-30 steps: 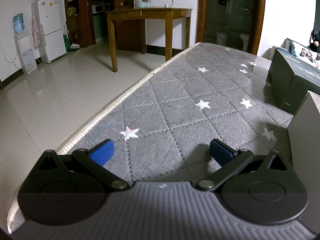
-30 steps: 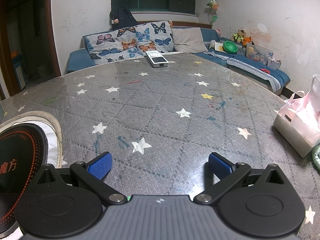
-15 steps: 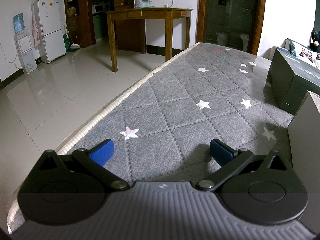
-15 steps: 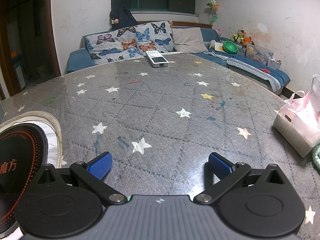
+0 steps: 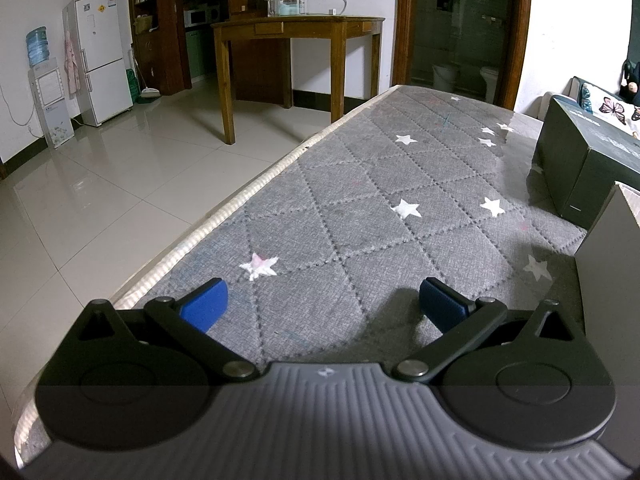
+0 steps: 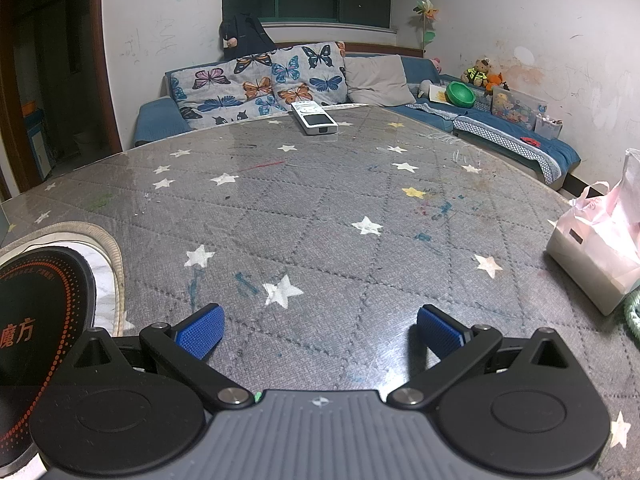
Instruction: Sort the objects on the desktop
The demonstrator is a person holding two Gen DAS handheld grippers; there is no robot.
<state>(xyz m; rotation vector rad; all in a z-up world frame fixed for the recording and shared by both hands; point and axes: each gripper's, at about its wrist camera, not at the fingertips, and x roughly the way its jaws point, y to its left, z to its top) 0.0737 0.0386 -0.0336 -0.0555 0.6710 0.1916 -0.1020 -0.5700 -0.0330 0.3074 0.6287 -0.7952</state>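
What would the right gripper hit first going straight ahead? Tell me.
Probably the white remote at the table's far edge. The right gripper is open, with only bare star-patterned table cover between; depth is uncertain, and the remote sits near the centre line.

Each gripper, left [image 5: 323, 304] and right [image 6: 319, 330], has a ribbed grey body, black round-based linkage arms with silver pivot screws, and blue textured finger pads [image 6: 201, 330].

a home living room: fridge [image 5: 103, 56], butterfly-cushioned sofa [image 6: 256, 88], wooden side table [image 5: 296, 48]
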